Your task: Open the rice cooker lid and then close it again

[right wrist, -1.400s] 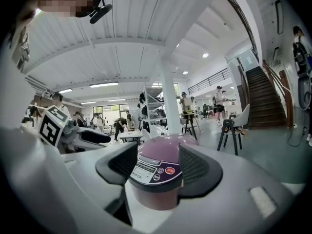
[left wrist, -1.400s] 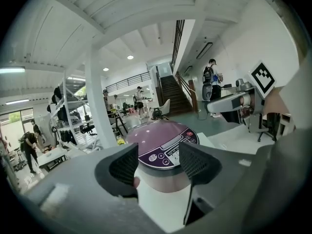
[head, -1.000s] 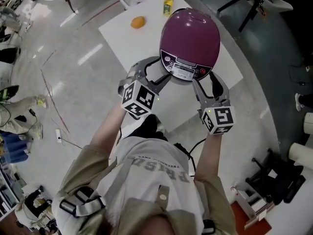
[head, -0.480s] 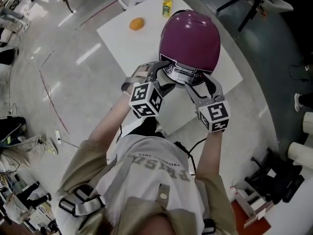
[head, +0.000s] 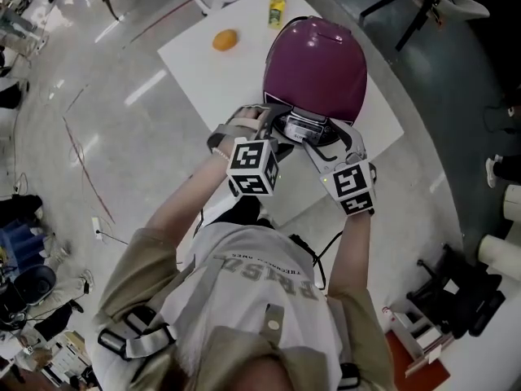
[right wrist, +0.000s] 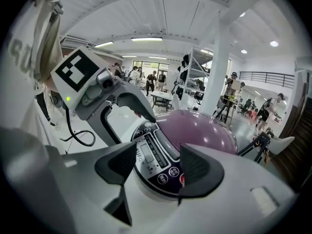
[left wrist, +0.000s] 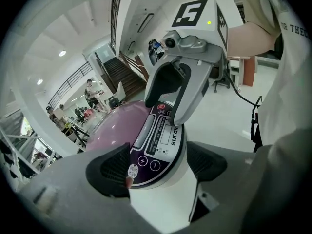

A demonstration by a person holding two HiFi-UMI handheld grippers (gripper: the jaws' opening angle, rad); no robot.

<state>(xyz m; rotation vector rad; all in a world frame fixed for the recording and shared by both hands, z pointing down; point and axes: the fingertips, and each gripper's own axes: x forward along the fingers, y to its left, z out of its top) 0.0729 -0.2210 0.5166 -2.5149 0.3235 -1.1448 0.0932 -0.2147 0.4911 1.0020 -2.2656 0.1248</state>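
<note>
I've brought both grippers down to the near front of the rice cooker (head: 317, 63) mid-table, the left gripper (head: 273, 123) just widening around its control panel (left wrist: 157, 130) and the right gripper (head: 324, 139) half-open and empty, so the still-shut lid's release looks next.

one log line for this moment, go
rice cooker lid: closed | left tool: jaws just been opening, control panel between them, no grip | right tool: open, at panel

purple rice cooker (head: 316, 62) on white table (head: 210, 76)
</note>
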